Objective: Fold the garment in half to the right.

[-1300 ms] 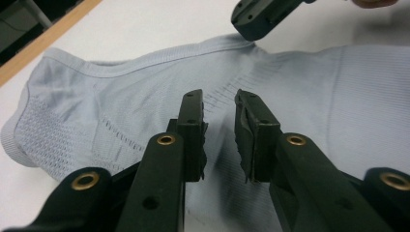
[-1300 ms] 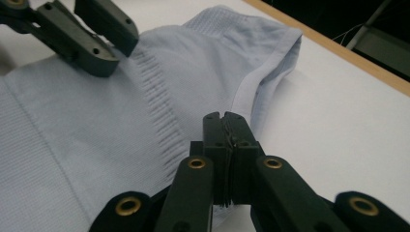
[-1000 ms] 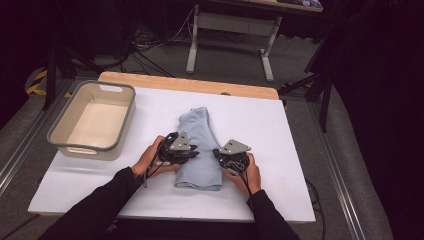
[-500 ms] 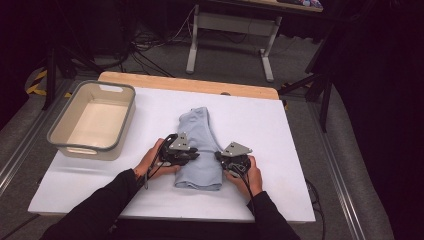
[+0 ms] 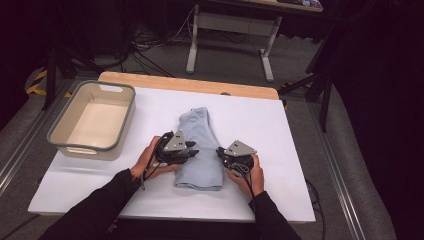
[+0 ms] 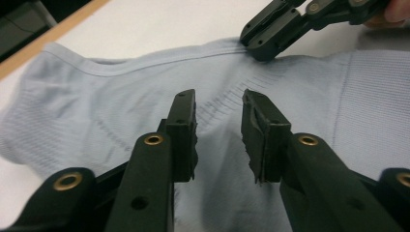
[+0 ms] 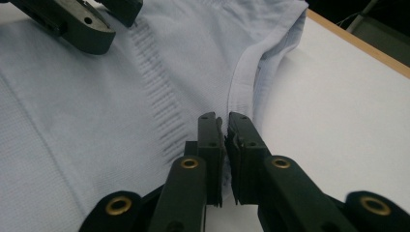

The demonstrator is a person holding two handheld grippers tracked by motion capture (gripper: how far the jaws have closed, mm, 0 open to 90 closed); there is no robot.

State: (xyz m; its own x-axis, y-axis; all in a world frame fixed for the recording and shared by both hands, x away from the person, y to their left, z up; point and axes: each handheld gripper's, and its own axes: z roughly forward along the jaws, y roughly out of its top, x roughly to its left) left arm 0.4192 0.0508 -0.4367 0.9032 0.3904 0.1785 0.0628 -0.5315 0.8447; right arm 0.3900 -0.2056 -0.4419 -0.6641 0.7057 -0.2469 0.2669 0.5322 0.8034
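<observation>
A light blue garment (image 5: pixel 200 147), folded into a long narrow shape, is laid on the white surface (image 5: pixel 295 150), near its middle and to the right of a grey tub (image 5: pixel 95 120) from which it is well apart. In the left gripper view the fabric (image 6: pixel 96 111) is seen as a fine ribbed knit with a stitched hem running along its far edge and a short band of denser ribs in the middle. In the right gripper view the same knit (image 7: pixel 96 96) is shown with a folded, doubled edge at the right side, just beside the bare surface. The left gripper (image 5: pixel 192 148) is held over the left edge of the garment; its jaws have just been opening, a clear gap is seen between them (image 6: pixel 220 135), and the cloth lies under them, not pinched. The right gripper (image 5: pixel 220 152) is placed at the right edge of the garment; its jaws (image 7: pixel 225 154) have just been opening a little and are almost closed. Whether the hem is still pressed between the pads cannot be told, because the tips cover that spot. The near end of the garment is partly hidden by the hands in the high view, and the kind of garment cannot be made out.
</observation>
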